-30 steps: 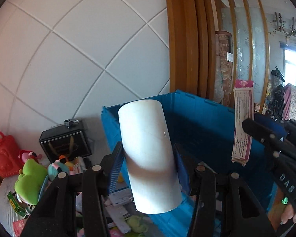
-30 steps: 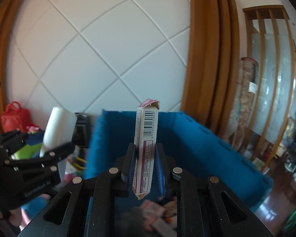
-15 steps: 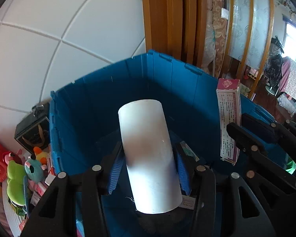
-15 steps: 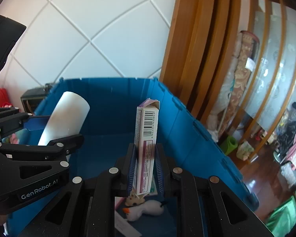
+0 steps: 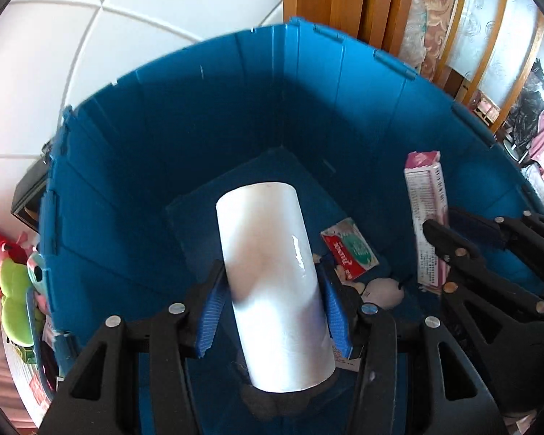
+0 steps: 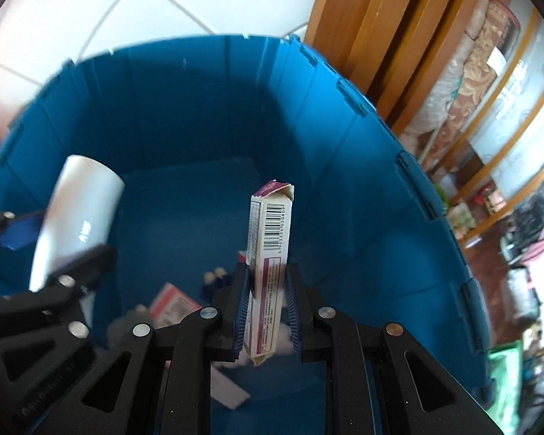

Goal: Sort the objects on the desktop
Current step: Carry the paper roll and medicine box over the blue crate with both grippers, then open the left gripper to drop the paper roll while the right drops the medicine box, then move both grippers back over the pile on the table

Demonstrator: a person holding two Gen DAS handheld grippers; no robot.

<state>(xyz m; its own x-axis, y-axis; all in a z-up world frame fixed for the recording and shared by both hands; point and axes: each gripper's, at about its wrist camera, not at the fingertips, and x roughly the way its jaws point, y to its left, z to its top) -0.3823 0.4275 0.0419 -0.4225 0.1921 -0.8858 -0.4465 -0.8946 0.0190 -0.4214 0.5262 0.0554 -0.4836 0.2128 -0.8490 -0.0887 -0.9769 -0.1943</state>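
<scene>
The left gripper (image 5: pixel 272 311) has its jaws clamped on a white roll (image 5: pixel 272 275), tilted down into the blue bin (image 5: pixel 206 116). Just to its right, the right gripper (image 6: pixel 268 311) pinches a slim pink carton (image 6: pixel 270 253) upright. Below both jaws lie a red-green packet (image 5: pixel 350 252) and a small white toy (image 5: pixel 382 290); beyond them the bin floor is bare up to the far walls.

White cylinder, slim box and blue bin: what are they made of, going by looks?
White cylinder: likely glossy plastic or coated paper; one sharp highlight, no visible texture. Slim box: printed cardboard; barcode, bent torn end flap. Blue bin: moulded plastic, semi-matte; ribbed panels and notched rim.
</scene>
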